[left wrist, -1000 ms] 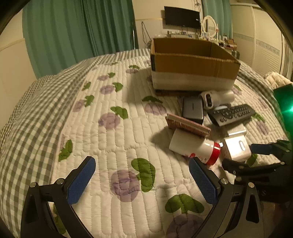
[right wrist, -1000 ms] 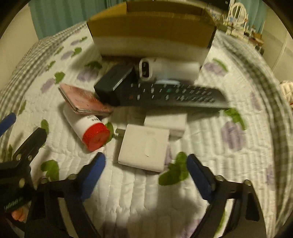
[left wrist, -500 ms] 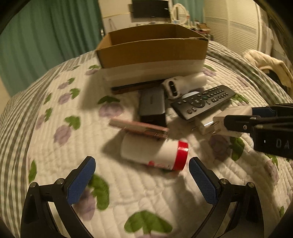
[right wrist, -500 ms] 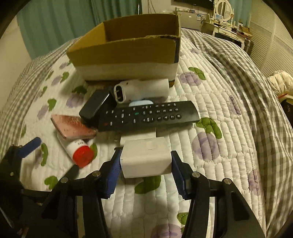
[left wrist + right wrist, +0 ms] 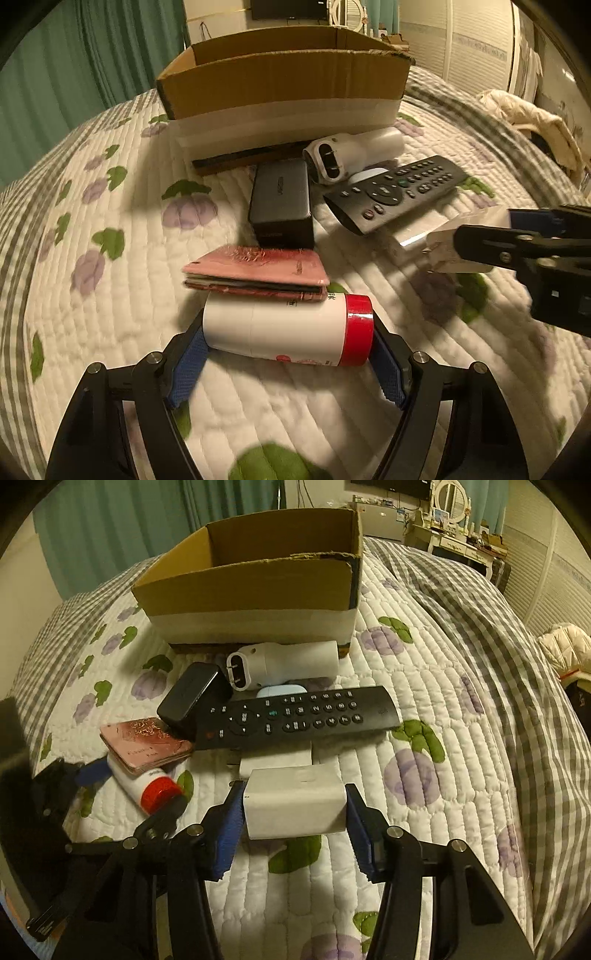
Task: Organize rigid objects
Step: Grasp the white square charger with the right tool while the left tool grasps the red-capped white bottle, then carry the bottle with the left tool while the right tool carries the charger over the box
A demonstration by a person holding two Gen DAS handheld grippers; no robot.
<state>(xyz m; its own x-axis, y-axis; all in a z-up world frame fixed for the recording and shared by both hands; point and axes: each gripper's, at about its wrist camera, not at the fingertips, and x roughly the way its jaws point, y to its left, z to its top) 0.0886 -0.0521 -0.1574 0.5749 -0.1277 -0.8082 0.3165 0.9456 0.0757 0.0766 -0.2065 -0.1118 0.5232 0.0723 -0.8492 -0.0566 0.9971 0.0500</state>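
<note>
My left gripper (image 5: 288,363) is shut on a white bottle with a red cap (image 5: 288,326) that lies on its side on the bed. A pink wallet (image 5: 258,271) rests against the bottle's far side. My right gripper (image 5: 295,830) is shut on a white charger block (image 5: 295,801) and holds it just above the quilt. It shows at the right of the left wrist view (image 5: 458,251). An open cardboard box (image 5: 255,587) stands behind the pile. The left gripper shows at the lower left of the right wrist view (image 5: 147,801).
A black remote (image 5: 299,716), a black power bank (image 5: 190,694), a white cylindrical device (image 5: 284,662), a pale blue case (image 5: 280,691) and a second white block (image 5: 275,762) lie between the grippers and the box. The quilted bed (image 5: 424,664) slopes away to the right.
My left gripper moved forward and closed on the red-capped bottle. My right gripper closed on the white charger block and lifted it slightly off the quilt.
</note>
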